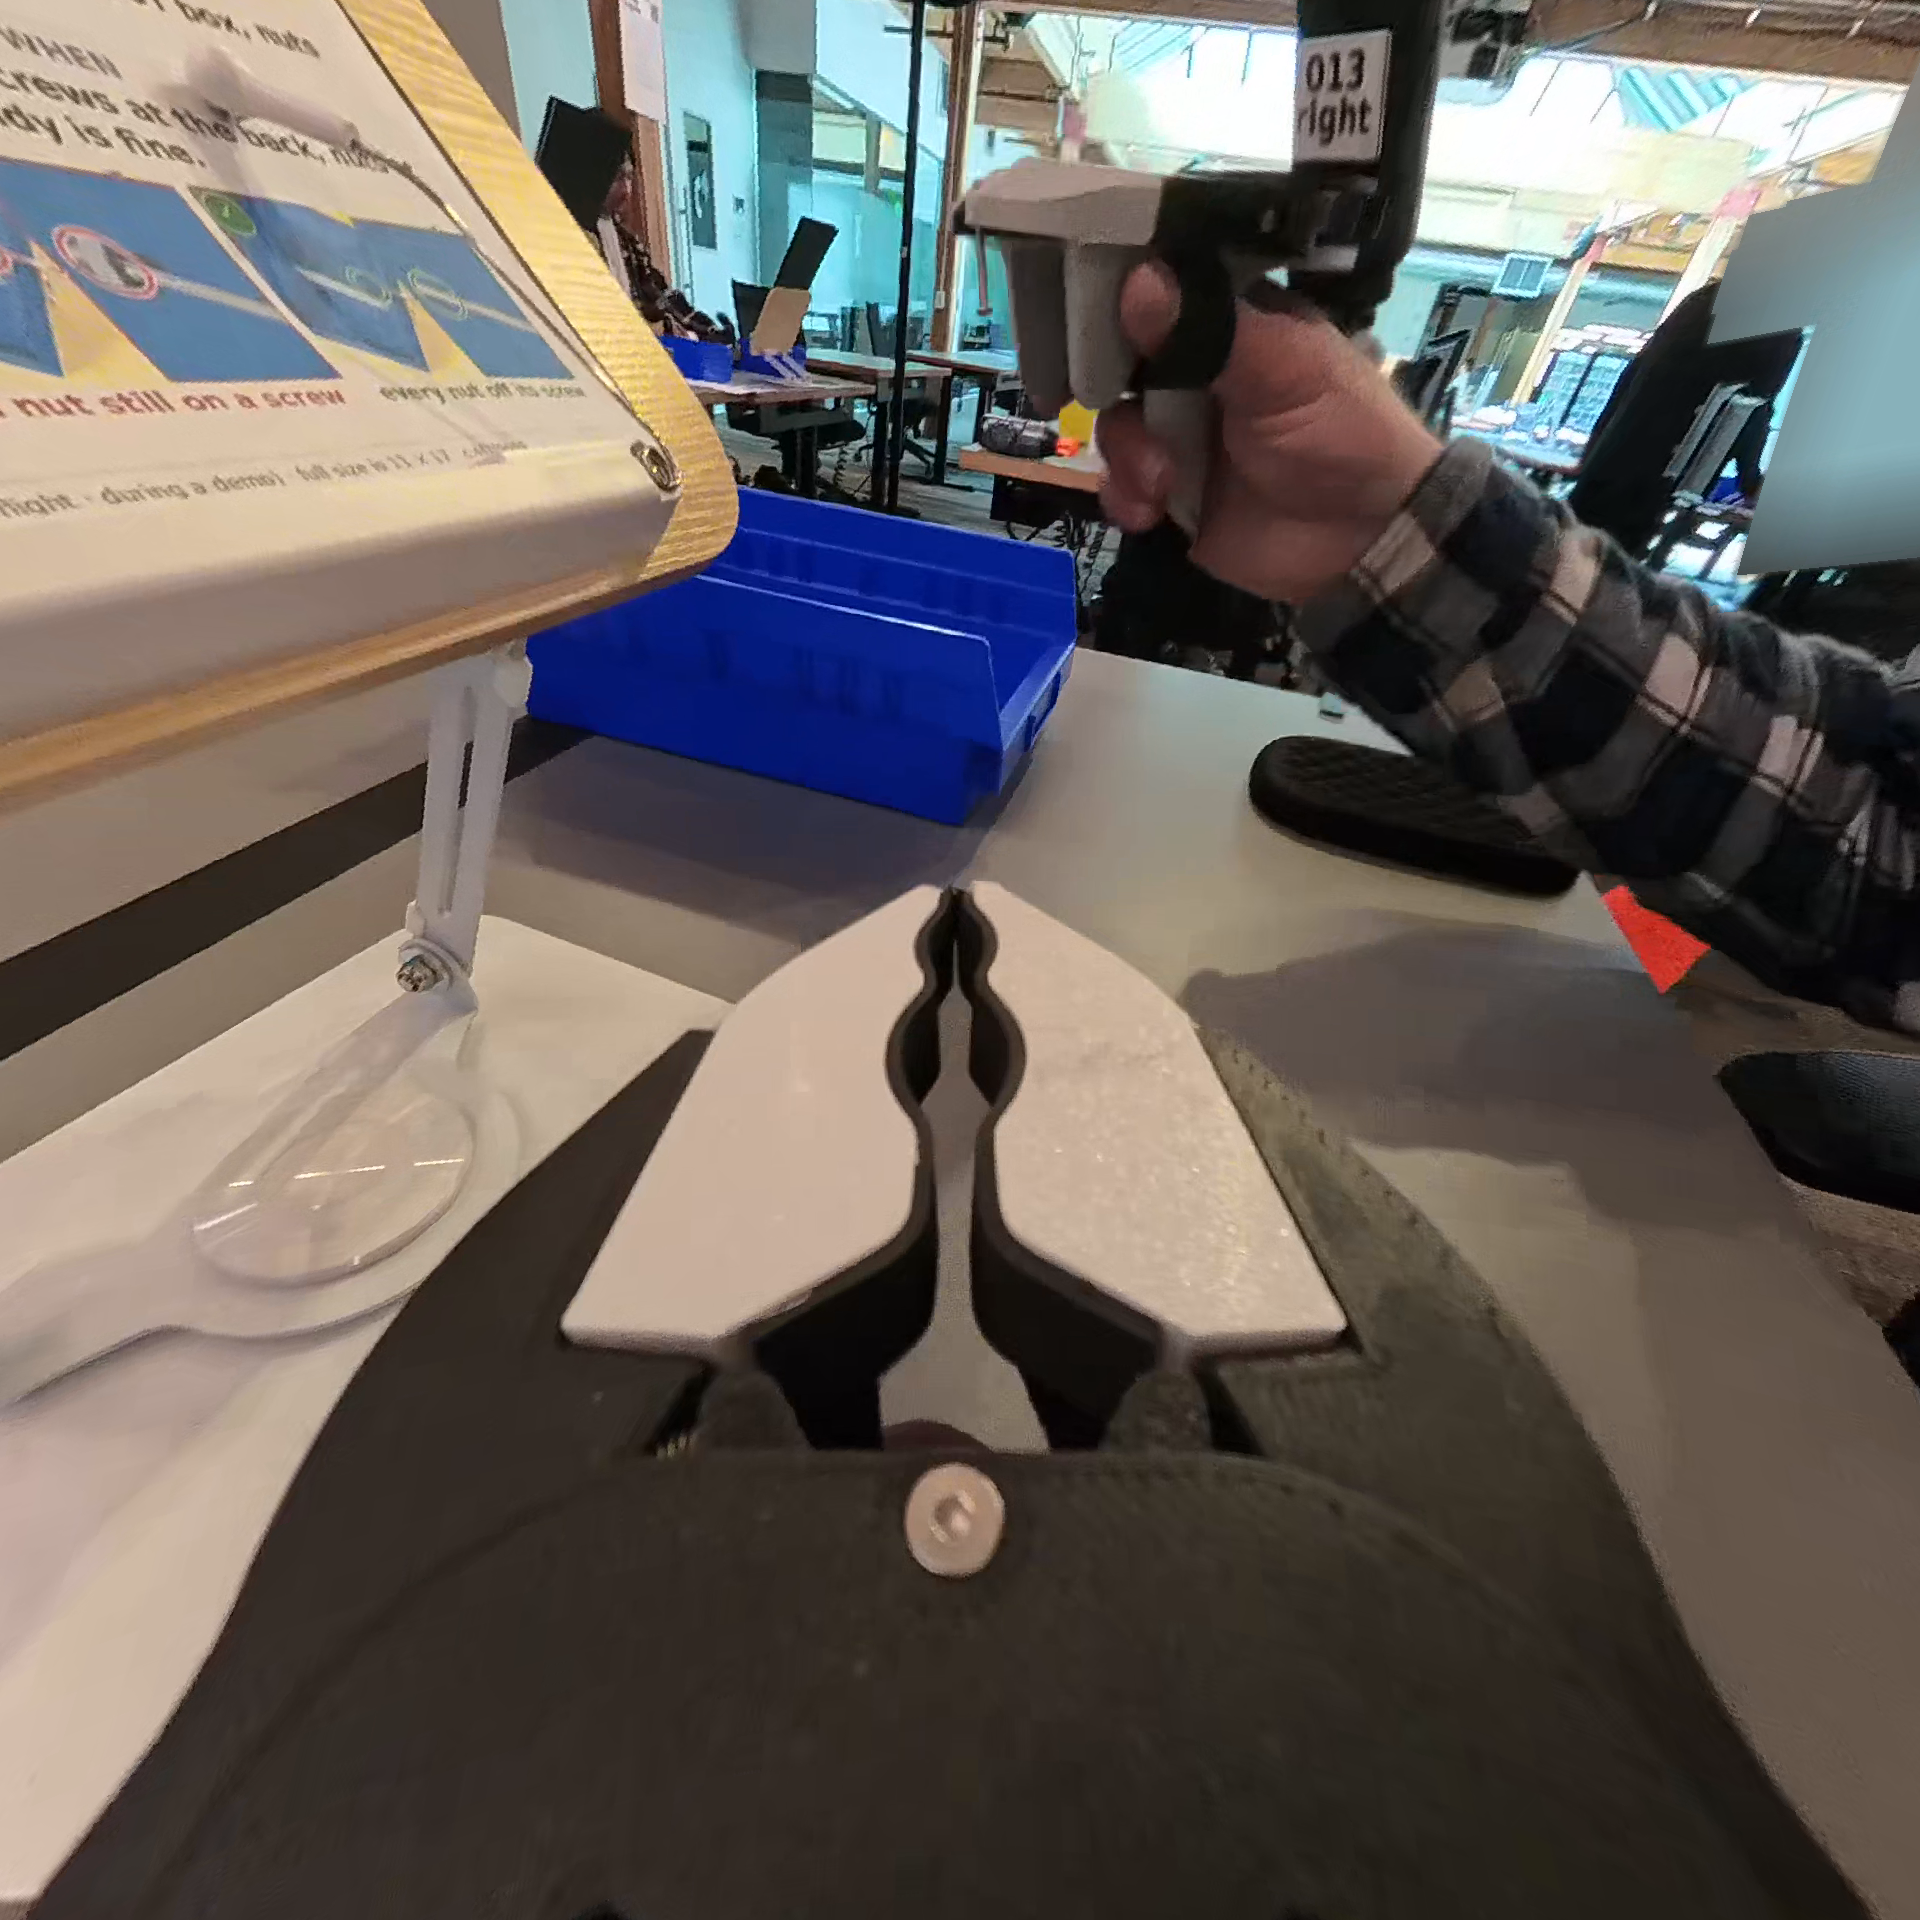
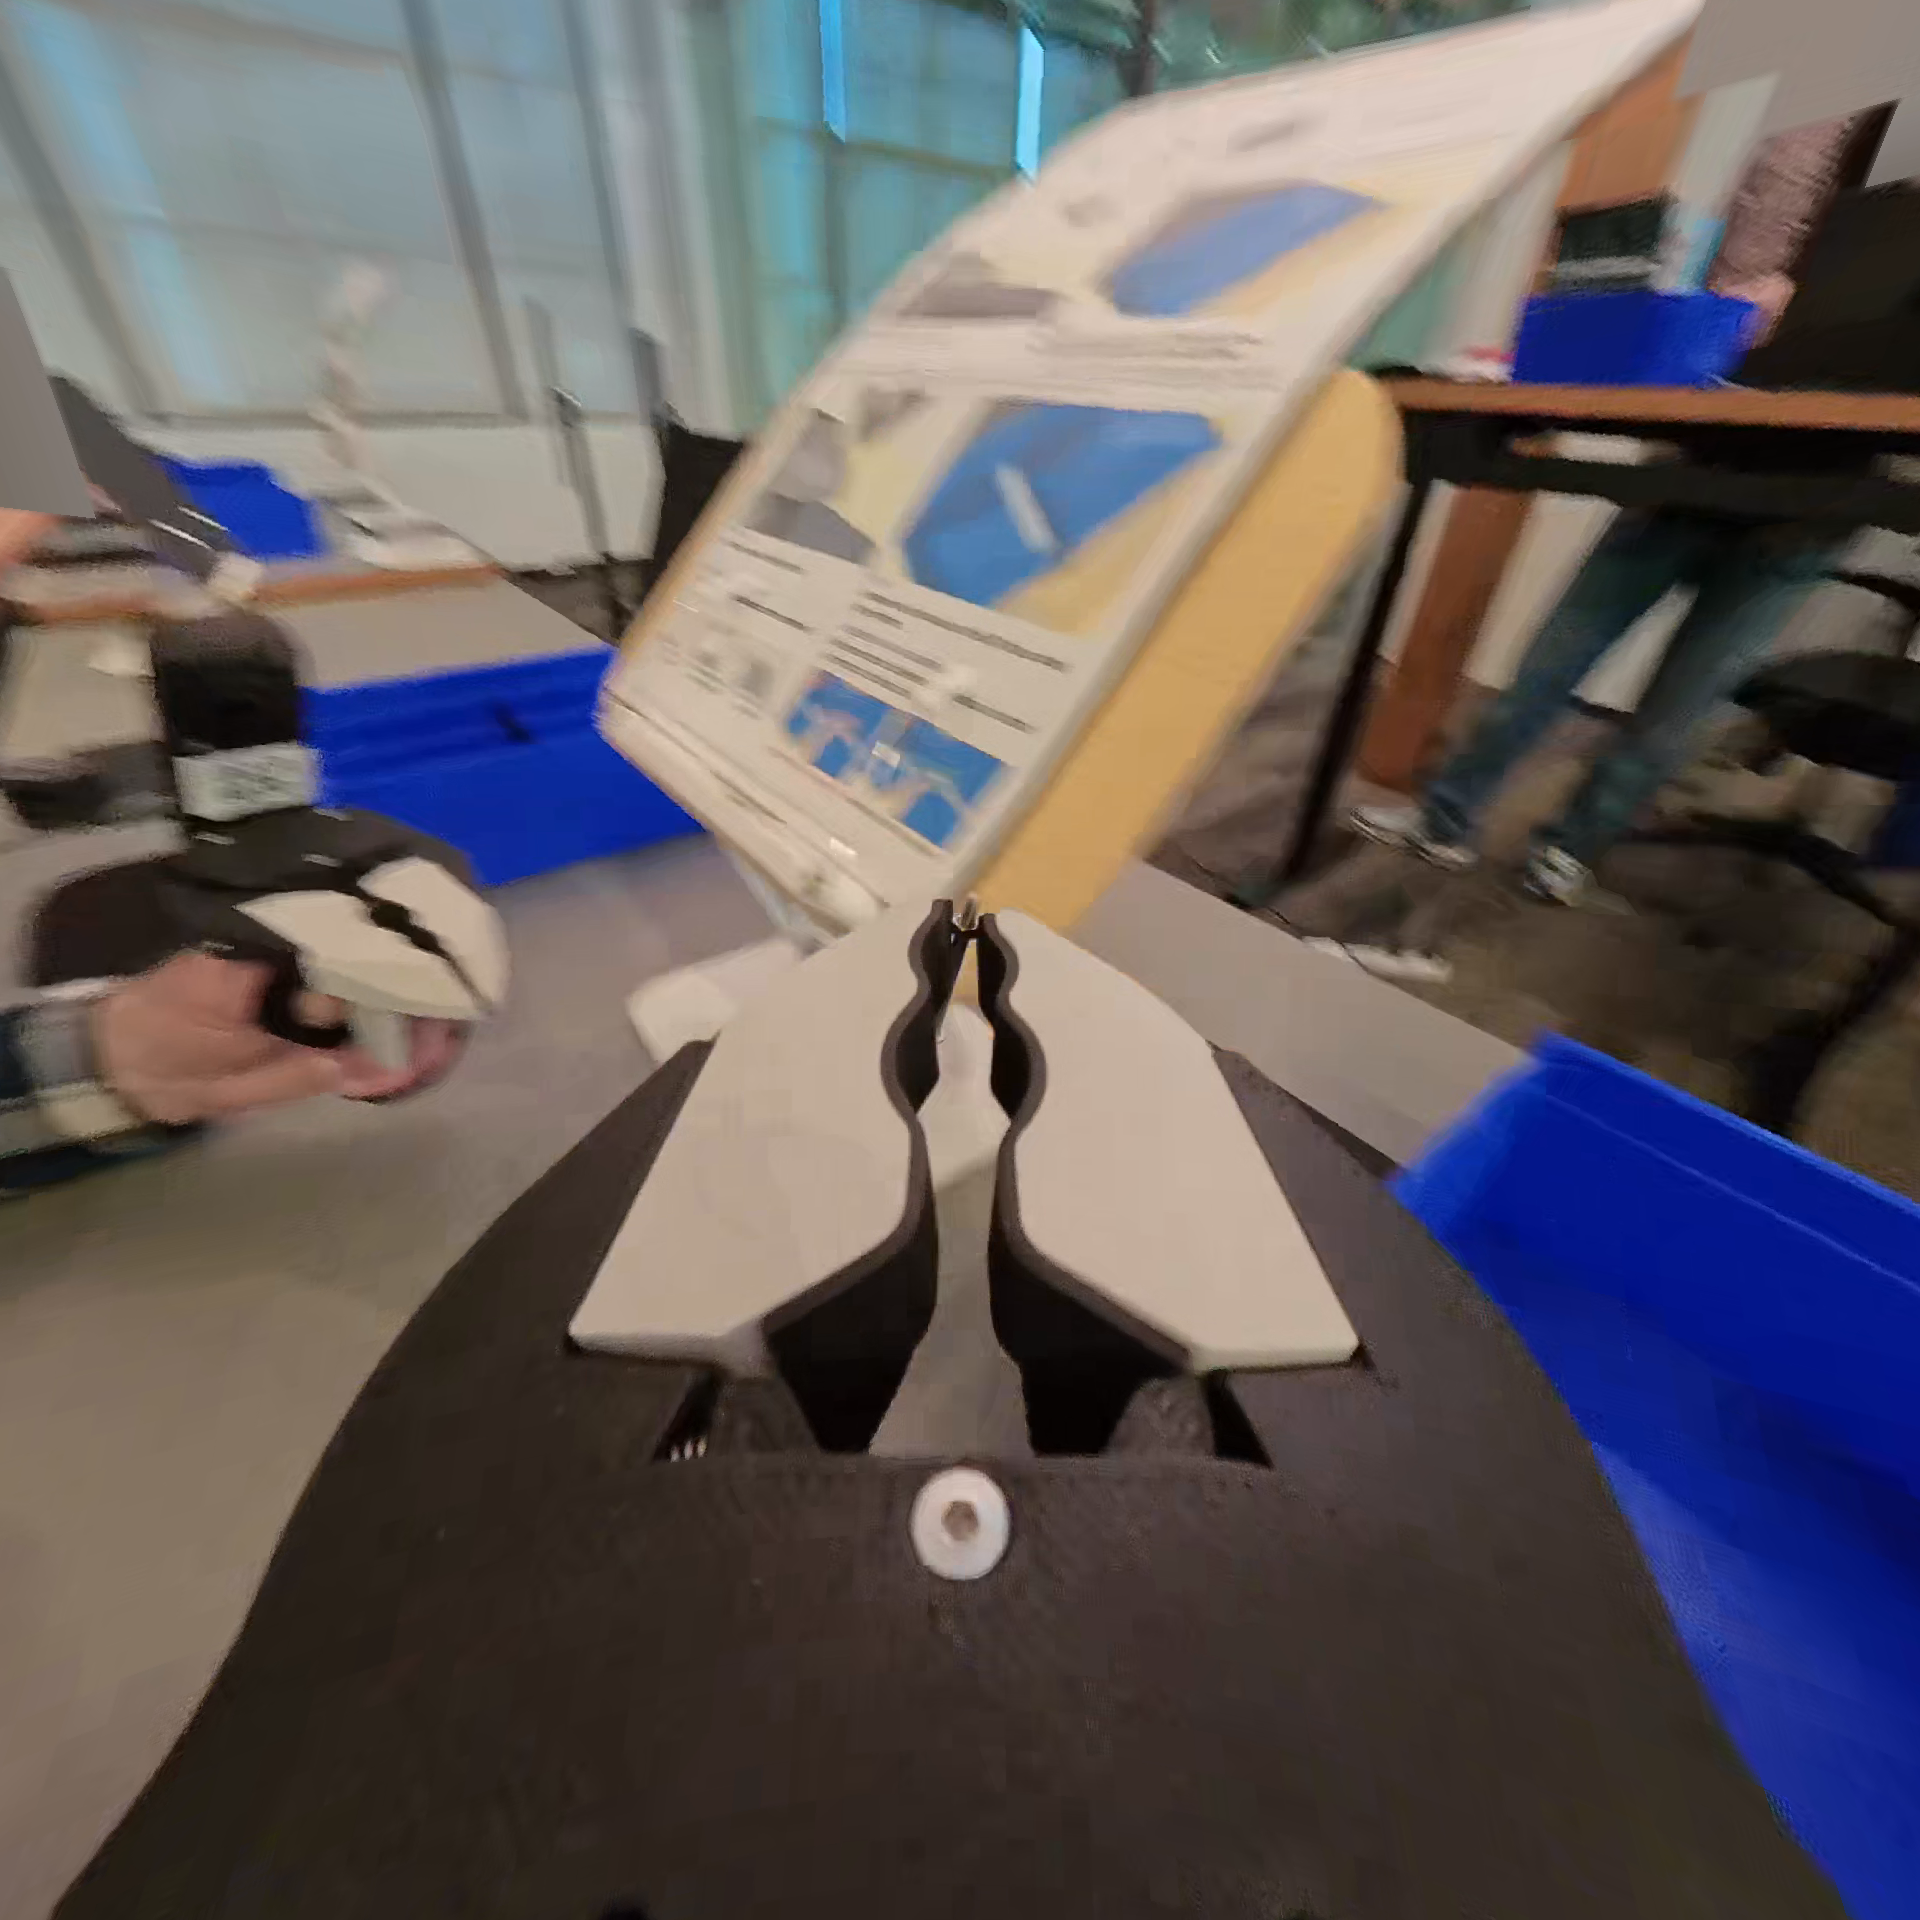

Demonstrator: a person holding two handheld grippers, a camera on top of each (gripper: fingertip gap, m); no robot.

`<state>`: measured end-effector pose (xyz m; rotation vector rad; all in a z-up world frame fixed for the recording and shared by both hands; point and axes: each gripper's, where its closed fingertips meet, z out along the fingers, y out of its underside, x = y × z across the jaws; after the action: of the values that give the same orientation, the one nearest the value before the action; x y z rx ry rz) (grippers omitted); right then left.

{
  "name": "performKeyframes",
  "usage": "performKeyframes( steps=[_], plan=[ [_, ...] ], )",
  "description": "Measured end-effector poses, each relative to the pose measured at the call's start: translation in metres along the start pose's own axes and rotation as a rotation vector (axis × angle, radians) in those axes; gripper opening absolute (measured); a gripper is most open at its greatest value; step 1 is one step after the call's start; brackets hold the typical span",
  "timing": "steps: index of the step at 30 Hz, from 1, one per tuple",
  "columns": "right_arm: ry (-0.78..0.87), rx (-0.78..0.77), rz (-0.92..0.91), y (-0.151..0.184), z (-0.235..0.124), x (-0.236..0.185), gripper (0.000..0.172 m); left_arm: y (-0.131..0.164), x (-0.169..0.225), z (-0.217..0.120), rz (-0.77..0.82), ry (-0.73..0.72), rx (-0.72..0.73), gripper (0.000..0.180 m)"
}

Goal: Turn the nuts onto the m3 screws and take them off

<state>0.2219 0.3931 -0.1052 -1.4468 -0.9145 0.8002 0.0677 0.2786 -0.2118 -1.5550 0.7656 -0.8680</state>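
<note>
Silvery small screw (image 2: 966,918) sits pinched in my right claw (image 2: 964,932) at frame centre; left claw (image 1: 954,902) is together, nothing in it.

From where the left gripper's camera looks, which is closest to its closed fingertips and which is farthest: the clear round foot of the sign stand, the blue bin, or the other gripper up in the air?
1. Clear round foot, low on the left, beside the left gripper.
2. Blue bin, straight ahead on the table.
3. Other gripper, held high, right of centre, beyond the bin.
</note>
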Motion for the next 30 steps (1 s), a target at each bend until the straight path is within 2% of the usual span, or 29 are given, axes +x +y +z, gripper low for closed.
performKeyframes(
  steps=[2,8,11,16,24,25,27,30],
  plan=[
    [0.108,-0.116,-0.002,0.022,-0.008,0.04,0.005,0.002,-0.001,0.0,-0.004,-0.001,-0.004,0.0],
    [0.225,-0.463,0.256,0.123,-0.004,0.113,0.006,0.005,-0.007,-0.001,-0.016,-0.015,-0.005,0.0],
    [0.259,-0.631,0.339,0.166,-0.002,0.128,0.006,0.007,-0.008,-0.001,-0.022,-0.015,-0.01,0.0],
    [0.276,-0.834,0.382,0.209,0.0,0.136,0.006,0.008,-0.009,-0.001,-0.028,-0.012,-0.017,0.0],
    [0.354,-0.993,0.414,0.238,-0.008,0.153,0.006,0.007,-0.007,-0.001,-0.024,-0.006,-0.018,0.0],
    [0.368,-0.999,0.411,0.238,-0.009,0.156,0.011,0.007,-0.006,-0.001,-0.021,-0.003,-0.02,0.0],
    [0.408,-0.971,0.38,0.228,-0.011,0.161,0.035,0.006,-0.005,-0.001,-0.016,-0.003,-0.019,0.0],
    [0.432,-0.871,0.301,0.193,-0.015,0.157,0.036,0.005,-0.005,-0.002,-0.017,-0.004,-0.014,0.0]
  ],
)
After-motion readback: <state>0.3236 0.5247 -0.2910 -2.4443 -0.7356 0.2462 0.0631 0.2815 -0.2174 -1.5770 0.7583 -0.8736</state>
